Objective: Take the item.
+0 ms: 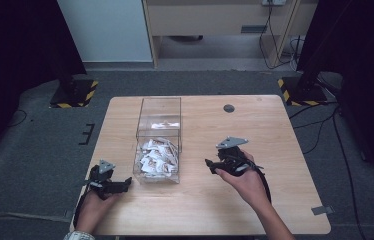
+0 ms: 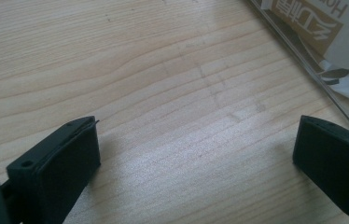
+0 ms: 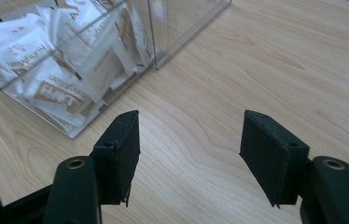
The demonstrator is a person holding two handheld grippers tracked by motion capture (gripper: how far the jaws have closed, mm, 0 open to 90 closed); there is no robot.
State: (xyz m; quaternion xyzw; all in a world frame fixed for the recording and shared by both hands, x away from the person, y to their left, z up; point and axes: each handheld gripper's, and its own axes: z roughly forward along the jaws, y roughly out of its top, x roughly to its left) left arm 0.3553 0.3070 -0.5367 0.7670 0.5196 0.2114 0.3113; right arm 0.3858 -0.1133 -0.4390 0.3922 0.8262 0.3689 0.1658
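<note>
Box: we see a clear plastic box [image 1: 158,140] standing on the table just left of centre, long and narrow, running from the 12 o'clock side toward the 6 o'clock side.
Contents: white packets [image 1: 157,157] with brown print are heaped in the half of the box toward 6 o'clock; the half toward 12 o'clock looks bare apart from a bright glare on its floor.
Packets up close: in the right gripper view we see the packets [image 3: 56,60] pressed against the clear wall, lying at all angles; the print is too small for us to read.
Table: we see a pale wooden table [image 1: 275,200] with a small dark round spot [image 1: 229,108] at about 1 o'clock from the box.
Left gripper: our left gripper [image 1: 125,184] sits at about 7 o'clock from the box, near its corner; in its own view the jaws stand wide apart over bare wood and hold nothing, with the box wall [image 2: 303,60] at 1 o'clock.
Right gripper: our right gripper [image 1: 210,165] sits at about 4 o'clock from the box, apart from it, pointing toward the box; its jaws are spread wide with nothing between them.
Hands: a hand [image 1: 95,205] holds the left gripper and a hand [image 1: 242,182] holds the right.
</note>
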